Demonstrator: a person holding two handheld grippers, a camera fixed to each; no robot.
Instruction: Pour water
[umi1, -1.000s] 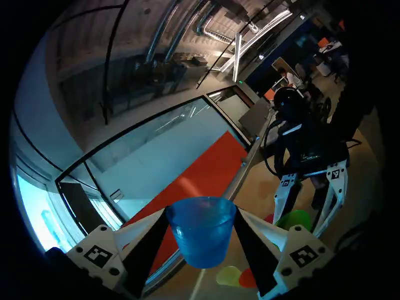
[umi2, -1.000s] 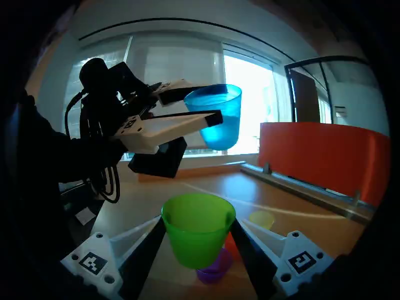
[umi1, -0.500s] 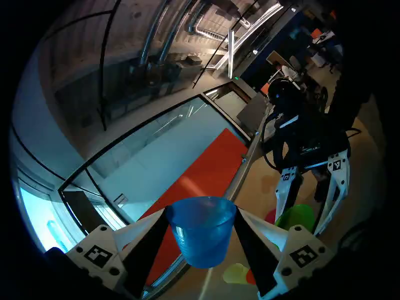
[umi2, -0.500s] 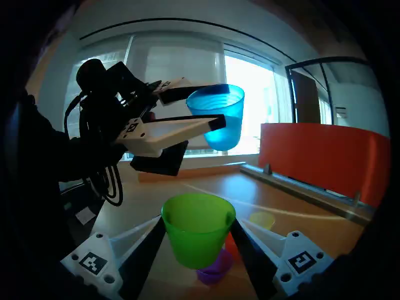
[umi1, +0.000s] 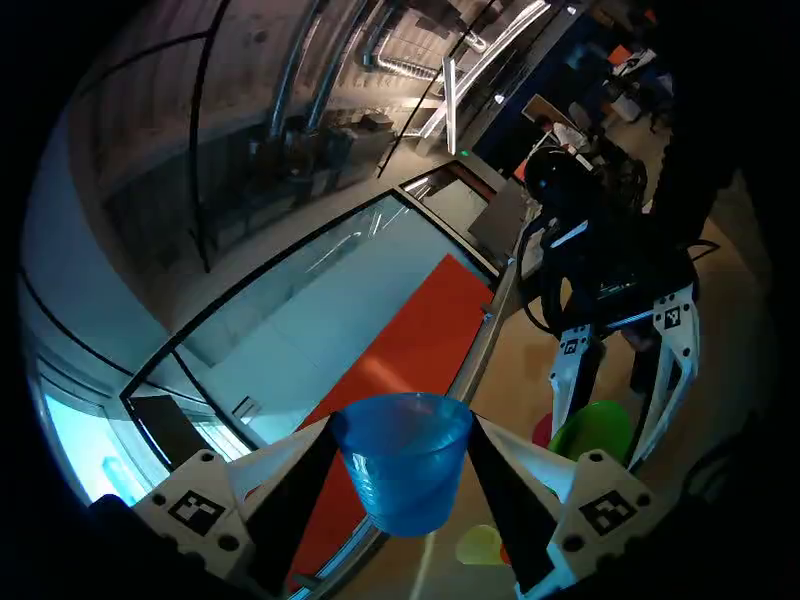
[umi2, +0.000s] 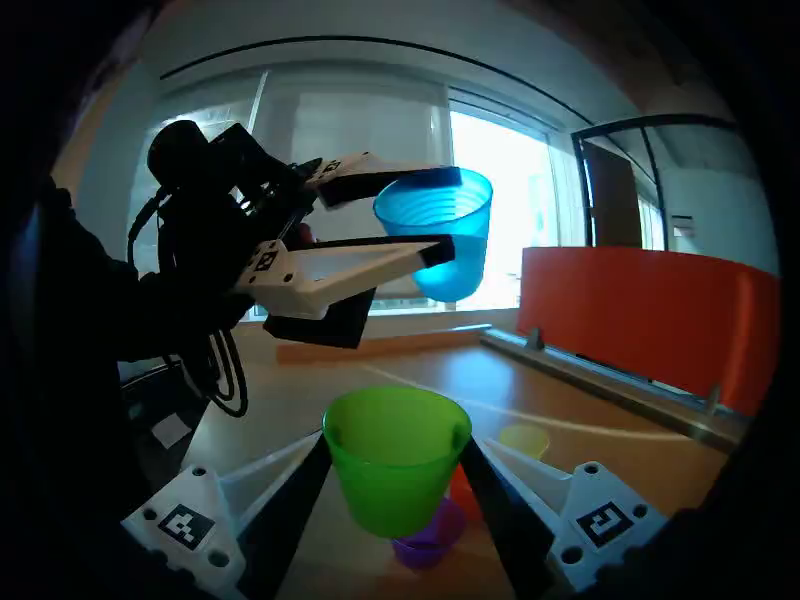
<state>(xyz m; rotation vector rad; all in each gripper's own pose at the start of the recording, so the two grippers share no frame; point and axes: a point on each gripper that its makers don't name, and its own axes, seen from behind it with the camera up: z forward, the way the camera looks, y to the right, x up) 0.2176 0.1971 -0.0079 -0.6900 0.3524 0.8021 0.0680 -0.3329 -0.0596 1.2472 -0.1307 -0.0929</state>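
The left gripper (umi1: 403, 432) grasps the blue cup (umi1: 405, 480), its fingers (umi1: 295, 480) clenched on either side of the cup's wall. The right gripper (umi2: 397, 445) does the same with the green cup (umi2: 395, 470), which sits upright between its fingertips with its mouth open upward. In the right gripper view the blue cup hangs high above and beyond the right fingers, tipped so that its mouth leans toward the green cup. The lower part looks a deeper blue, probably water, though I cannot be sure of the level.

The step in hand appears to be the pour itself. To do it well, bring the low edge of the blue rim directly above the middle of the green mouth and closer down before tipping further, since from this height a stream would likely splash or miss. Tip slowly by rolling the left fingers. Hold the green cup level and steady, and don't squeeze either thin cup harder, as the walls may flex.

By count there are two grippers, one blue cup and one green cup. On the tabletop (umi2: 600, 420) beneath and just beyond the right fingers sit three small cups: one yellow cup (umi2: 523, 438), one purple cup (umi2: 430, 538) and one red cup (umi2: 462, 495). One orange panel (umi2: 650, 310) stands further off.
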